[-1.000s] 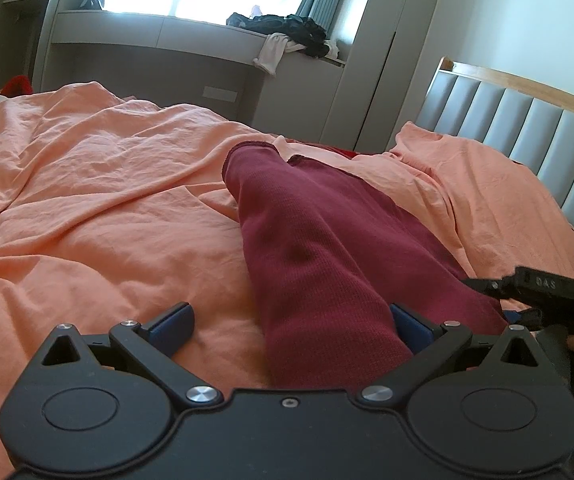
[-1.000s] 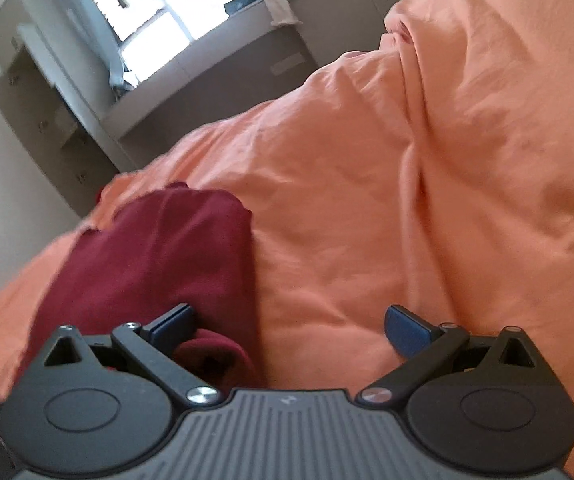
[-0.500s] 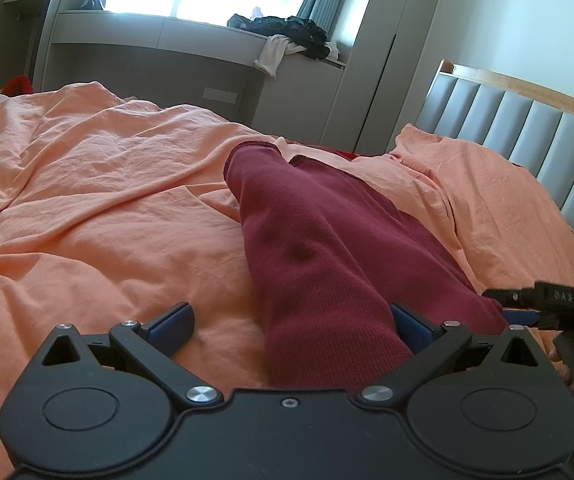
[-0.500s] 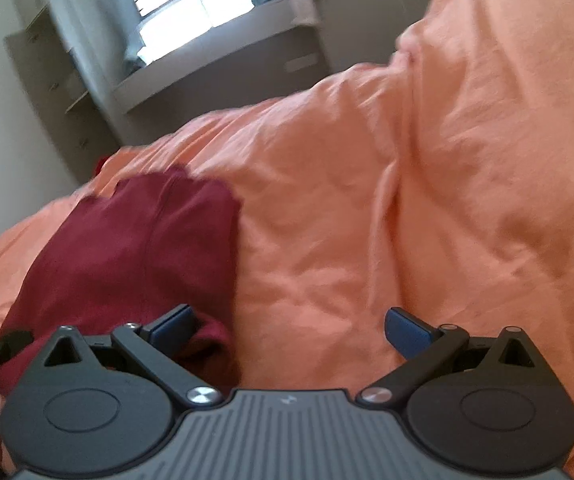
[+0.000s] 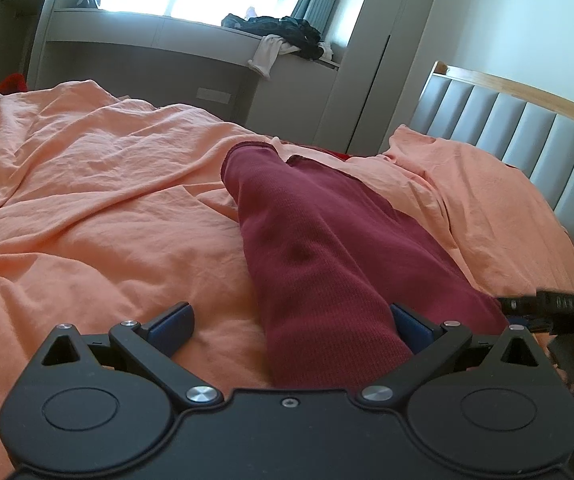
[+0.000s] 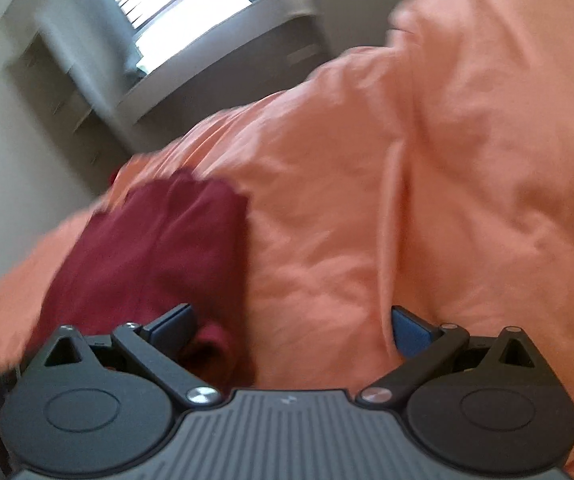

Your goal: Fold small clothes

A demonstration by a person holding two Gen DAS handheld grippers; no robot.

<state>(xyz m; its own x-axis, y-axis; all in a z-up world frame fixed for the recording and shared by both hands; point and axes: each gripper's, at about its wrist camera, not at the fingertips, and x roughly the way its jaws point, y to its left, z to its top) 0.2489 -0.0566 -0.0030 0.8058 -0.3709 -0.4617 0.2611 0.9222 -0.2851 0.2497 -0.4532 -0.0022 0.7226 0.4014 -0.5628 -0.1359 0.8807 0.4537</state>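
Maroon garment [image 5: 319,264] lay stretched along the orange bedspread [image 5: 99,208], running between your left gripper [image 5: 291,320]'s spread jaws. Your right gripper [image 6: 291,324] was also released, its left finger [image 6: 175,322] touching the garment's bunched end.

We see one dark maroon knitted garment [image 5: 319,264] lying on the rumpled orange bedsheet [image 5: 99,208], stretched in a long doubled band from near to far, its far end rounded and slightly raised.
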